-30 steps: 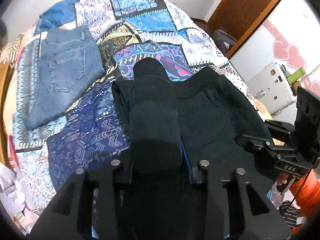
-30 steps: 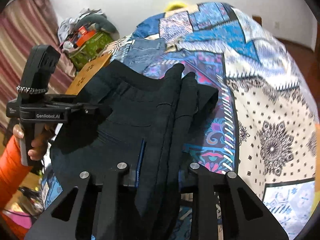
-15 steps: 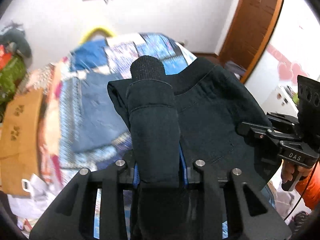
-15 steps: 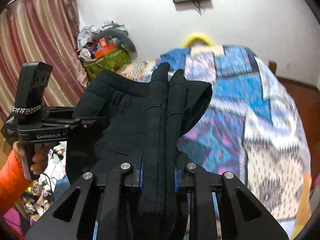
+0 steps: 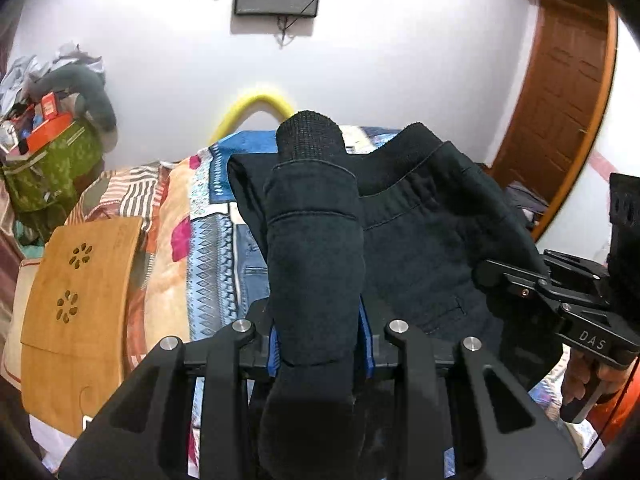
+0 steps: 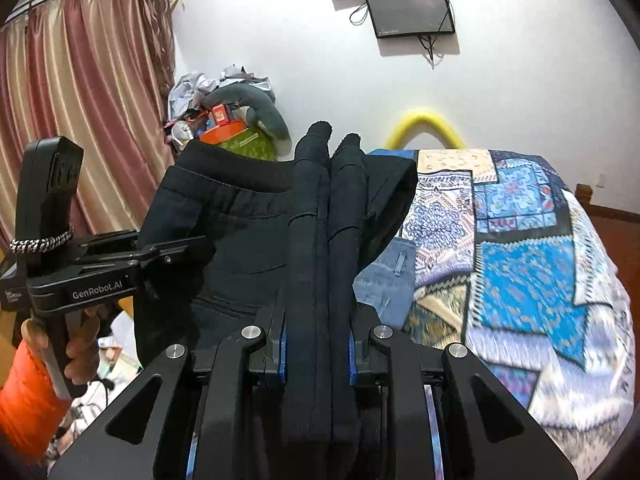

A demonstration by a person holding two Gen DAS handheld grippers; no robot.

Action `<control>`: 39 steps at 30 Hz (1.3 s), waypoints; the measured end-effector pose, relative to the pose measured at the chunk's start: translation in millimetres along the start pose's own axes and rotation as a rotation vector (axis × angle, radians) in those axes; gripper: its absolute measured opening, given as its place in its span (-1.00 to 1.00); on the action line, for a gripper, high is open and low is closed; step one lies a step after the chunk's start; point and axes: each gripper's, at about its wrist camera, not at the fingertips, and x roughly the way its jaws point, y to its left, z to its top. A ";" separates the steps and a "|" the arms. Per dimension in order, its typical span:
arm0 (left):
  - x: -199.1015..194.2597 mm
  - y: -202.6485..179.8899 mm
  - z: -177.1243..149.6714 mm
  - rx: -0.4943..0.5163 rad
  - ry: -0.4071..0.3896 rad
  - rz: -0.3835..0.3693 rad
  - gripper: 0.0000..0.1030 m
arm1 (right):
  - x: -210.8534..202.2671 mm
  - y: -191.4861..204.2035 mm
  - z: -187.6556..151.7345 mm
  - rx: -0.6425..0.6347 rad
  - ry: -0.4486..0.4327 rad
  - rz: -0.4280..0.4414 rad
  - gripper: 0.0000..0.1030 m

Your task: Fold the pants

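Black pants [image 5: 424, 240] are folded into a bundle and held up in the air between both grippers. My left gripper [image 5: 320, 340] is shut on the bundle's left end, with a thick roll of fabric sticking out past its jaws. My right gripper [image 6: 316, 344] is shut on the other end, with two cuffed leg ends [image 6: 332, 208] standing up between its jaws. Each gripper shows in the other's view, the right [image 5: 568, 300] and the left [image 6: 100, 264], clamped on the pants' edge.
A bed with a patchwork quilt [image 6: 520, 248] lies below and ahead. Folded blue jeans [image 6: 384, 276] lie on it. A wooden board [image 5: 76, 304] stands at the bed's left. A cluttered green bag [image 5: 48, 160], curtains [image 6: 80, 120], a wall screen [image 6: 408, 8] and a door [image 5: 560, 112] surround.
Both grippers have lifted the black pants off the bed and tilted up, so the views now show the wall and screen. The grips have not changed.
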 end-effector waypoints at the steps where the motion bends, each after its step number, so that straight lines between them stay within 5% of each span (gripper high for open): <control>1: 10.7 5.8 1.1 -0.004 0.009 0.008 -0.42 | 14.1 -2.6 1.2 -0.003 0.014 0.001 -0.64; 9: 103.1 47.0 -8.1 -0.022 0.104 0.086 -0.42 | 108.6 -25.9 -1.3 0.002 0.139 0.005 -0.64; 17: 198.2 79.8 -46.5 -0.127 0.293 -0.005 -0.40 | 173.7 -61.9 -34.7 0.045 0.343 -0.060 -0.63; 20: 220.4 81.2 -61.2 -0.140 0.330 0.010 -0.24 | 181.2 -75.9 -46.6 0.095 0.389 -0.081 -0.58; 26: 209.0 80.2 -69.1 -0.116 0.325 0.056 0.12 | 166.5 -81.4 -54.4 0.119 0.400 -0.090 -0.50; 29: 197.7 79.4 -66.0 -0.089 0.337 0.097 0.13 | 146.9 -80.0 -54.7 0.140 0.391 -0.093 -0.50; 35: 133.4 60.6 -61.7 0.031 0.277 0.205 0.13 | 102.7 -68.5 -49.8 0.086 0.314 -0.129 -0.50; 39: 69.2 41.7 -55.1 0.058 0.185 0.206 0.13 | 42.3 -42.9 -39.6 0.033 0.204 -0.133 -0.50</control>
